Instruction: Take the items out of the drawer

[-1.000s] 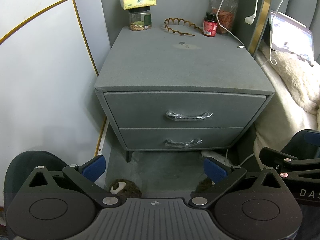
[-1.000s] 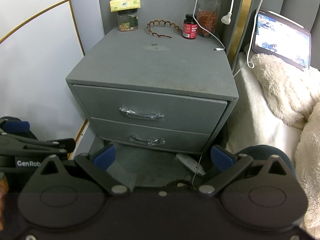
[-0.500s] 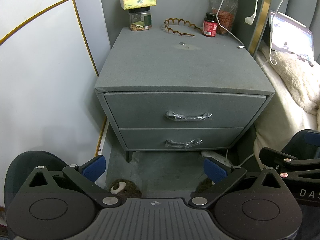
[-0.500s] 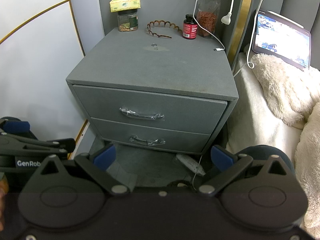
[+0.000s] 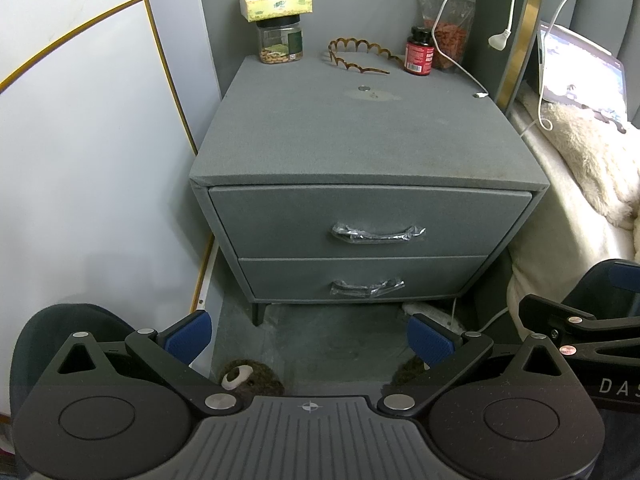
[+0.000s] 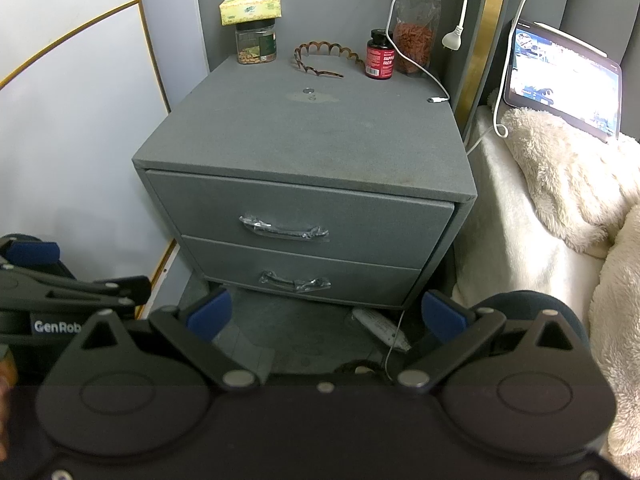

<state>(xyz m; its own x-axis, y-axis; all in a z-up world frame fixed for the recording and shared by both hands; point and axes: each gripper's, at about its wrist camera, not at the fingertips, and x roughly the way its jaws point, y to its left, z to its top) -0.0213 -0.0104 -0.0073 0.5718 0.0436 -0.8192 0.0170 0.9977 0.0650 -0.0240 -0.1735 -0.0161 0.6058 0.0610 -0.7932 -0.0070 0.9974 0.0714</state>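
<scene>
A grey fabric nightstand (image 5: 360, 136) stands ahead with two closed drawers. The top drawer (image 5: 280, 220) has a plastic-wrapped metal handle (image 5: 378, 234); the bottom drawer (image 5: 304, 280) has a like handle (image 5: 366, 286). Both also show in the right wrist view, the top handle (image 6: 284, 229) above the bottom handle (image 6: 294, 282). My left gripper (image 5: 310, 338) is open and empty, held back from the drawers above the floor. My right gripper (image 6: 326, 316) is open and empty, level with it to the right. The drawers' contents are hidden.
On the nightstand's back edge stand a jar (image 5: 279, 45) under a tissue box (image 5: 275, 2), a hairband (image 5: 360, 56), a red bottle (image 5: 419, 57) and a pouch (image 5: 448, 36). A bed with fluffy blanket (image 6: 560, 184) and a tablet (image 6: 564, 76) is right. White wall is left. Slippers (image 5: 250, 380) lie on the floor.
</scene>
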